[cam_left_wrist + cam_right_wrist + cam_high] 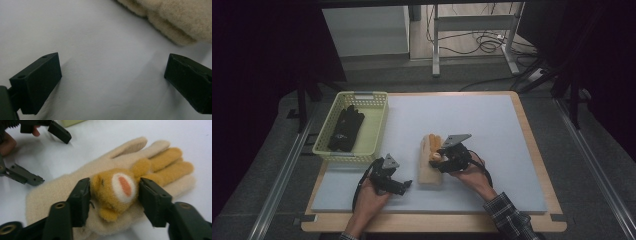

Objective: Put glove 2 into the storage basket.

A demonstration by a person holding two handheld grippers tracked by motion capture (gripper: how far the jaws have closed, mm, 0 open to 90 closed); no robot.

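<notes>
Looking along my left tongs (111,82) now: both black jaws stand wide apart with just bare white worktop (100,50) between them. A fuzzy cream glove (175,17) lies at the upper right, clear of the right-hand jaw.

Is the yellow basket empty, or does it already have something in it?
Not empty. The yellow basket at the mat's far left corner holds a dark glove lying flat inside.

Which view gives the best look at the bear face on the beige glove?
The right gripper view: the bear face fills the middle, between the right gripper jaws. The high view shows the beige glove small, its face hidden by the gripper. The left gripper view catches a fleece edge.
</notes>
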